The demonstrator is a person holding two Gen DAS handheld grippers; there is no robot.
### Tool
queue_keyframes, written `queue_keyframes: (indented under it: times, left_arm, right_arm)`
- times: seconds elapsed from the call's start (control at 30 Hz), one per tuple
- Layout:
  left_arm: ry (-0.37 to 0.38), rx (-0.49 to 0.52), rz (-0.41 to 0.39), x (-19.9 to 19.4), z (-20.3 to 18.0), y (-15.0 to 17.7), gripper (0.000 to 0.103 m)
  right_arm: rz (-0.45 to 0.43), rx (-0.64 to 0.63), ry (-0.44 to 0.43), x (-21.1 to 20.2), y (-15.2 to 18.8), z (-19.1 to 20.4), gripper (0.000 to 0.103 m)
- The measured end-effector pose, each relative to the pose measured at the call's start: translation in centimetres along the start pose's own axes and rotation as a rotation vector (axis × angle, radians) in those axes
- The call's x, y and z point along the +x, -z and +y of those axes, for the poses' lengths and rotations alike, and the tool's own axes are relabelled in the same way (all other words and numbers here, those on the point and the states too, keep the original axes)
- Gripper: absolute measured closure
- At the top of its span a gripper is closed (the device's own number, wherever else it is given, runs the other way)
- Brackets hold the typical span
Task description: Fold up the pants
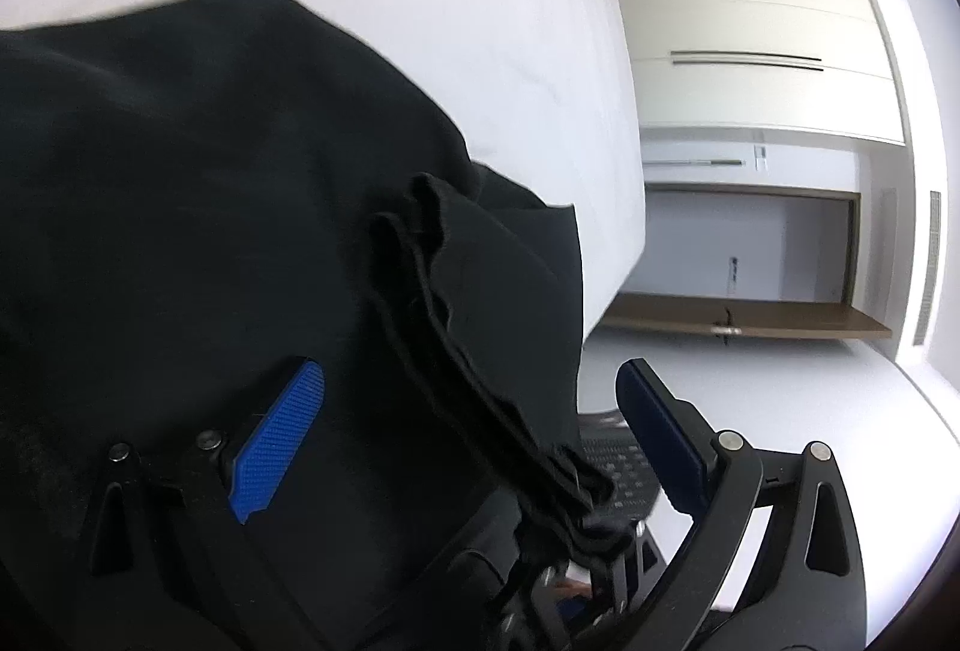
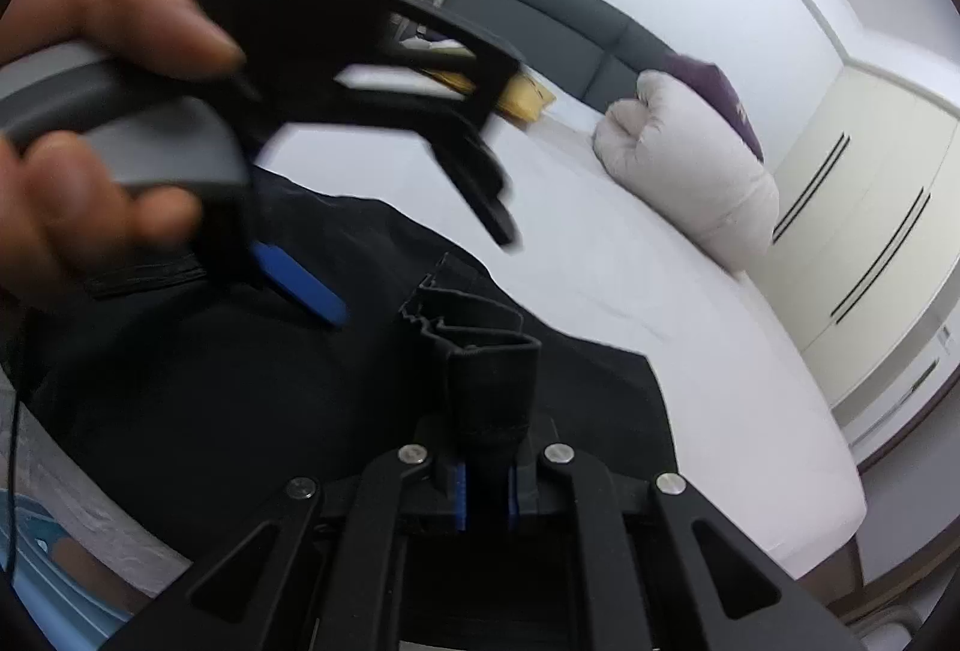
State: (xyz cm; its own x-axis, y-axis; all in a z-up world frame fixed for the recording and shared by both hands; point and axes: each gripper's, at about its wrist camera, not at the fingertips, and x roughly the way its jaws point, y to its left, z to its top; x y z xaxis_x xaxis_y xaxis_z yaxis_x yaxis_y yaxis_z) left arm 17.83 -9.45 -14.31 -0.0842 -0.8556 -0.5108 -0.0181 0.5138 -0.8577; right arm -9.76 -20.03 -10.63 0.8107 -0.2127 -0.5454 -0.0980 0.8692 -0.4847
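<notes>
Clamped between the right gripper's (image 2: 485, 495) blue pads, a bunched hem of the black pants (image 2: 360, 399) rises just ahead. Beyond it, the left gripper (image 1: 474, 429) stands spread wide over the same gathered edge, gripping nothing. Pants lie heaped on the white bed (image 2: 690, 351); folding appears underway, with flattening and further folds remaining.

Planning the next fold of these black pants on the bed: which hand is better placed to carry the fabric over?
Right. The right tool is shut on a bunched edge of the black pants. The left tool stands open, gripping nothing, with cloth lying loose between its fingers.
</notes>
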Motion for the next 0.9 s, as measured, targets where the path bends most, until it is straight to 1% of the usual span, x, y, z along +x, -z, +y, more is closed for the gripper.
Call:
queue_keyframes:
  times: [0.03,0.07,0.1,0.13,0.17,0.2,0.23,0.27,0.33,0.37,0.4,0.43,0.47,0.5,0.53,0.6,0.67,0.73,0.77,0.8,0.83,0.9]
  left_arm:
    - [0.01,-0.01,0.006,0.2,0.2,-0.4,0.01]
    - [0.026,-0.019,0.015,0.5,0.5,-0.8,0.032]
    - [0.033,-0.022,0.032,0.8,0.6,-1.1,0.044]
    - [0.027,-0.02,0.059,1.3,0.7,-1.5,0.073]
    - [0.01,-0.01,0.075,1.7,0.7,-1.6,0.081]
    - [0.002,0.005,0.08,1.9,0.5,-1.8,0.083]
    - [-0.006,0.024,0.081,2.0,0.4,-1.9,0.092]
    - [-0.009,0.033,0.078,2.0,0.3,-1.9,0.097]
    - [-0.015,0.046,0.064,1.7,0.4,-1.7,0.098]
    - [-0.02,0.054,0.055,1.5,0.4,-1.6,0.098]
    - [-0.035,0.064,0.04,1.2,0.4,-1.8,0.098]
    - [-0.042,0.071,0.03,1.1,0.6,-1.7,0.098]
    - [-0.048,0.078,0.022,0.6,0.8,-1.6,0.098]
    - [-0.058,0.084,0.012,0.3,0.8,-1.8,0.098]
    - [-0.067,0.093,0.002,-0.1,0.9,-2.0,0.098]
    - [-0.076,0.109,-0.008,-0.9,1.2,-2.0,0.098]
    - [-0.087,0.128,-0.014,-1.6,1.1,-1.2,0.098]
    - [-0.094,0.134,-0.019,-2.0,0.7,-0.7,0.098]
    - [-0.093,0.132,-0.023,-2.2,0.7,-0.5,0.098]
    - [-0.087,0.124,-0.029,-2.4,0.9,-0.1,0.098]
    - [-0.076,0.108,-0.038,-2.7,1.1,0.3,0.098]
    - [-0.061,0.079,-0.055,-2.9,1.2,0.4,0.098]
  right_arm:
    - [-0.011,-0.013,0.001,-0.4,0.0,0.4,0.093]
    - [-0.02,-0.023,0.0,-0.6,0.0,0.7,0.093]
    - [-0.027,-0.035,-0.002,-0.8,0.0,0.9,0.093]
    - [-0.037,-0.057,-0.004,-1.0,-0.1,1.3,0.093]
    - [-0.043,-0.071,-0.005,-1.1,-0.1,1.6,0.093]
    - [-0.049,-0.086,-0.007,-1.2,0.1,1.9,0.093]
    - [-0.055,-0.105,-0.012,-1.3,0.1,2.4,0.093]
    - [-0.06,-0.119,-0.012,-1.4,0.2,2.7,0.093]
    - [-0.06,-0.155,-0.028,-1.4,0.4,3.3,0.091]
    - [-0.047,-0.18,-0.059,-1.9,0.5,3.8,0.087]
    - [-0.039,-0.198,-0.092,-2.0,0.6,3.7,0.085]
    - [-0.039,-0.221,-0.162,-2.9,0.8,4.0,0.079]
    - [-0.046,-0.23,-0.209,-3.8,1.0,4.2,0.074]
    - [-0.061,-0.233,-0.249,-4.7,1.0,4.1,0.073]
    - [-0.084,-0.211,-0.308,-6.1,0.8,3.5,0.073]
    - [-0.092,-0.131,-0.354,-7.0,0.3,1.7,0.073]
    - [-0.063,0.031,-0.36,-6.3,-0.5,-1.7,0.073]
    - [-0.015,0.212,-0.364,-4.0,-0.9,-5.8,0.073]
    - [0.025,0.322,-0.396,-2.5,-0.9,-7.8,0.073]
    - [0.052,0.39,-0.432,-1.5,-0.7,-9.0,0.073]
    - [0.085,0.468,-0.492,-0.3,-0.4,-9.9,0.073]
    - [0.108,0.521,-0.551,1.1,-0.2,-10.5,0.073]
